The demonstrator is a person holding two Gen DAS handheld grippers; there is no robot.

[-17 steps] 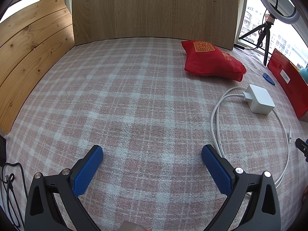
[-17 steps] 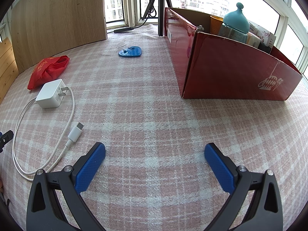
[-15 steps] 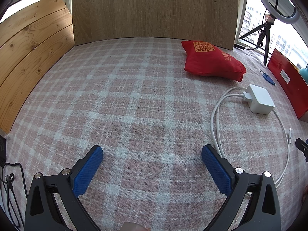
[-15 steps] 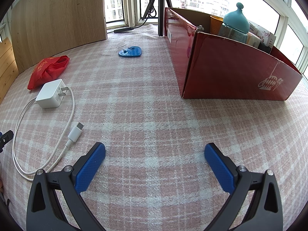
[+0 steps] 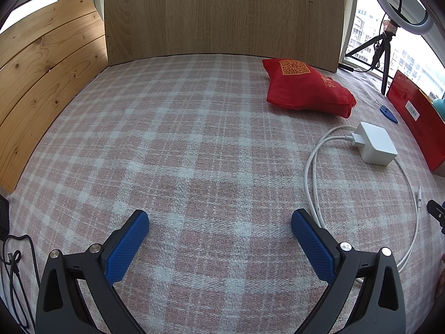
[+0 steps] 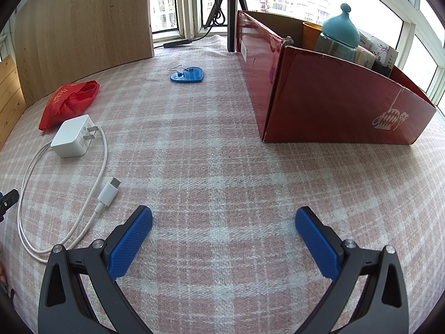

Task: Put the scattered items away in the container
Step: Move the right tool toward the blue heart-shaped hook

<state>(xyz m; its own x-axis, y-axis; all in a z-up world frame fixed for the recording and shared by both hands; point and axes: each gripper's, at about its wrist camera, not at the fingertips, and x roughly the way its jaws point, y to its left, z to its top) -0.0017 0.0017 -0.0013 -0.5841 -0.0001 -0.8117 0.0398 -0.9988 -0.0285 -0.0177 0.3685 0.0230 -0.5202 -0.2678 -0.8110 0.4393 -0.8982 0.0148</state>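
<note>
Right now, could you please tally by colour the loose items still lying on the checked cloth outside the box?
Red: 1, the red pouch
White: 1, the white charger with its cable
Blue: 1, the blue tag
Total: 3, all outside the red box.

Pink-white plaid cloth (image 6: 222,167); red box (image 6: 333,105); white charger (image 6: 73,136); red pouch (image 5: 306,89).
</note>
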